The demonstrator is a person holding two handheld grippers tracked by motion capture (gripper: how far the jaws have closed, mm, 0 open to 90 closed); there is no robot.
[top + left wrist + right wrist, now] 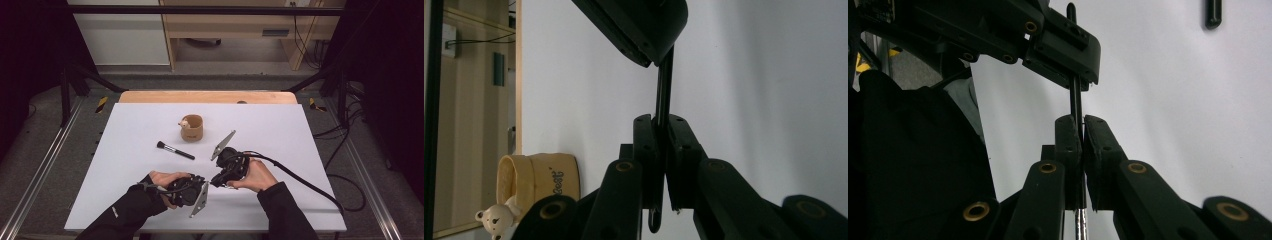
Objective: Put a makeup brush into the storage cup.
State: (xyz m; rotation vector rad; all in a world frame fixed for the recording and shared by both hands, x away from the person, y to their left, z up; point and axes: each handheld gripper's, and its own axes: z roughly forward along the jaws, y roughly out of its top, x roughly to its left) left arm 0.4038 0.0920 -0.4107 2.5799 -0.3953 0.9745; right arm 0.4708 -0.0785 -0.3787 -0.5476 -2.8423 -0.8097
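Left tongs (204, 180), low on the counter (125, 210) near its front edge, point right and are clenched on a thin black rod (664, 95); in the left gripper view the pads press its sides. Looks like a slim brush handle or pen, and its far ends are hidden. Right tongs (216, 181) point left, tips just beside the left ones, and are clenched on the same rod (1076, 102), with a silvery section (1081, 222) showing below the pads in the right gripper view. So the rod is off the counter, held between both tongs at front centre.

Step, as I judge it: a two-handed hold or a handover of the rod, both grips set. Next move probably calls for one pair to let go while the other keeps its squeeze, or for both to pull apart if it is a cap-and-body item. Cannot tell which.

Around: a black makeup brush (174, 150) lies flat mid-counter, up and left of the tongs, well apart. Behind it stands a tan cup (192, 128) with a small bear figure (184, 123) on its left rim. Right of all that, the right gripper's cable (300, 181) trails off the counter's right side.

In the way: nothing close to the rod; brush and cup sit between the tongs and the far edge, so a forward carry would have to pass over them.
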